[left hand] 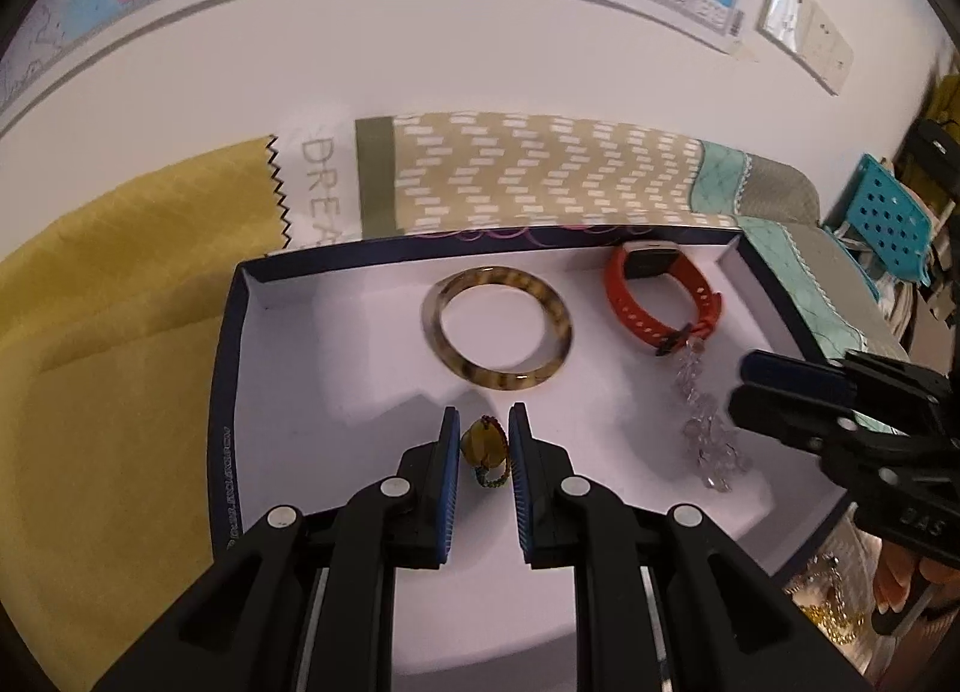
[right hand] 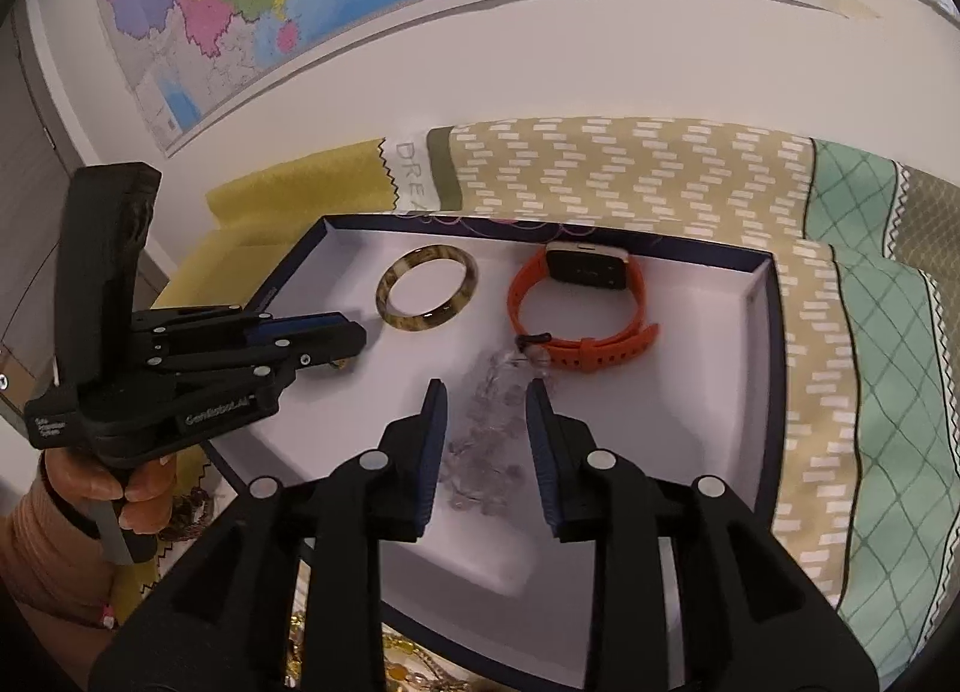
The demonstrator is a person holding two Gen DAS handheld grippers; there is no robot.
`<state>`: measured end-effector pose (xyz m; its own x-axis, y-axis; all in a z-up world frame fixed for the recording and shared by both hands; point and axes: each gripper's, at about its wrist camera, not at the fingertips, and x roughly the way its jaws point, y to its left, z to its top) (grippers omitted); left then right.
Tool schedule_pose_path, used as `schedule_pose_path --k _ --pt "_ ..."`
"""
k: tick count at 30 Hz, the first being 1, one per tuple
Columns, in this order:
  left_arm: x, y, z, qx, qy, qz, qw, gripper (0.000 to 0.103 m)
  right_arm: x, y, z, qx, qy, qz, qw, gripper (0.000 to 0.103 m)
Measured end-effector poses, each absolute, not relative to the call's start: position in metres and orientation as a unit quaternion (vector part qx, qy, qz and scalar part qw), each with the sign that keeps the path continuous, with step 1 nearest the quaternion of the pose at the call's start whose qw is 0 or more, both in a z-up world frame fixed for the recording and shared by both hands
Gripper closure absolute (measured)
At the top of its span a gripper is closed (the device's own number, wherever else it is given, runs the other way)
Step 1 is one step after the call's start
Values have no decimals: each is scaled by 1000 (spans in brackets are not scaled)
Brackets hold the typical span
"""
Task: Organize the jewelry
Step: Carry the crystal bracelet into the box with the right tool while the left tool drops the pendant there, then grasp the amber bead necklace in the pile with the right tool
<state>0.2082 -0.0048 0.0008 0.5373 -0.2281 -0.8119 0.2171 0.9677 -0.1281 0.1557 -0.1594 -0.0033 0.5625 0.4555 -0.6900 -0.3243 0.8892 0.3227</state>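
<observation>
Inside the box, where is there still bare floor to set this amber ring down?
Bare floor lies left of the tortoiseshell bangle, toward the box left wall, and along the near edge. The right half is crowded: orange watch and clear bead bracelet.

Left tool (left hand: 483, 443) points steeply down, blue pads narrowly parted, small amber piece (left hand: 480, 448) between them; whether pads press it cannot be told. Right tool (right hand: 485, 433) also angled down, jaws set wider, clear beads (right hand: 480, 440) lying loose between pads, not gripped. Left hand (right hand: 123, 491) curled round left tool's handle, pinkish sleeve (right hand: 42, 554) at wrist. Two tools near each other, side by side.
</observation>
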Motion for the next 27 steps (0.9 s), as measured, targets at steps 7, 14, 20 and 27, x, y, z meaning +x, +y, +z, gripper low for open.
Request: schedule_pose_path --k 7,14,20,27 --pt "210 0 4 -33 461 -143 875 58 134 -177 6 110 401 223 882 73" --pt "185 12 35 -54 411 -163 895 40 84 -196 22 100 376 230 892 67" --pt "139 18 60 -46 360 -178 915 34 44 -183 12 53 393 237 887 67" --pt "91 23 58 -24 347 -178 921 33 15 -156 -7 -5 410 257 875 67"
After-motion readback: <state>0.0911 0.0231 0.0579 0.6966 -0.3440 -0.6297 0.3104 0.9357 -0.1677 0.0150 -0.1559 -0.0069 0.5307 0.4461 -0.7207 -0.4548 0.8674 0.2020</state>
